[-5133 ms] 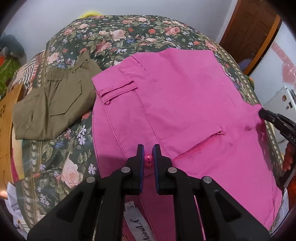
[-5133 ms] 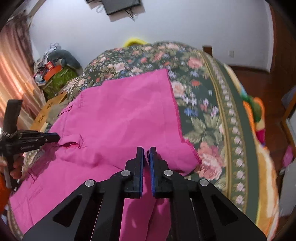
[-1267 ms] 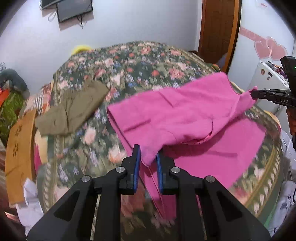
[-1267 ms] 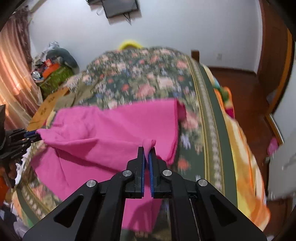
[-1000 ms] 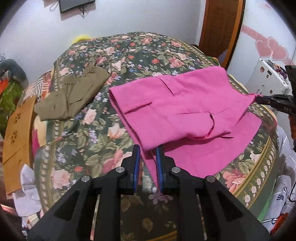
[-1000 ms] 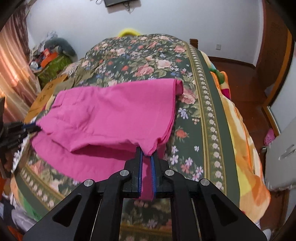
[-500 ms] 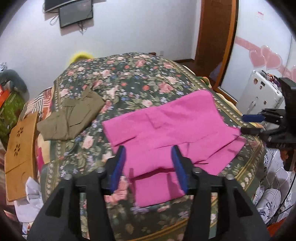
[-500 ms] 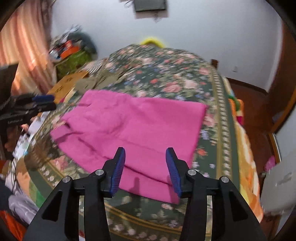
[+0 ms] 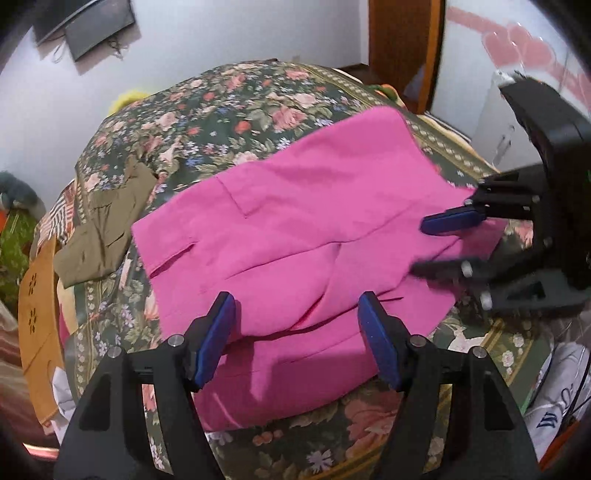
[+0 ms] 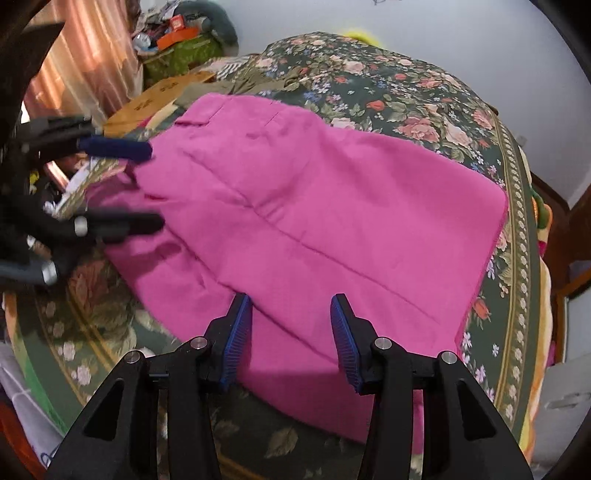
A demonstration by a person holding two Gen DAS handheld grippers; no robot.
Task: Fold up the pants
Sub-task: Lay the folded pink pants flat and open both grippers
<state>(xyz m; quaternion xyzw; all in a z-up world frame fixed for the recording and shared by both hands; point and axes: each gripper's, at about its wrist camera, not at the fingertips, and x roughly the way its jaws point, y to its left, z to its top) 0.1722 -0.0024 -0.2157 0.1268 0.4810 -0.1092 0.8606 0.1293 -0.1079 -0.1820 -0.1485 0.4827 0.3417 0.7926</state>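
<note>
Both grippers have let go since a second ago: each was pinching a pants edge then, now both are sitting wide open with nothing between the pads, and the fold is lying on the bed.

Left gripper (image 9: 297, 334) is hovering over the near edge of the pants (image 9: 295, 229), jaws spread, blue pads (image 9: 216, 338) showing, not touching cloth as far as the view shows. Right gripper (image 10: 291, 334) is doing the same over its own near edge of the pants (image 10: 314, 206), jaws spread. Each is also showing in the other's view: right gripper (image 9: 439, 245) coming in from the right side, blurred, over the pants' far end; left gripper (image 10: 125, 184) coming in from the left, also blurred, jaws apart.

Pants are lying folded over on the bedspread (image 9: 229, 107), upper layer set back from the lower one so a strip of lower layer is sticking out along the near edge. Upper layer is lying mostly flat, a few creases running across it, a pocket slit (image 9: 171, 254) showing near the left end.

Further back on the left, olive pants (image 9: 105, 225) are lying crumpled on the bedspread, well apart from the pink ones. Wooden board (image 9: 38, 317) is sitting beside the bed's left edge. Past the bed: white wall, dark screen (image 9: 86, 27) hanging up left, wooden door (image 9: 404, 48) up right.
</note>
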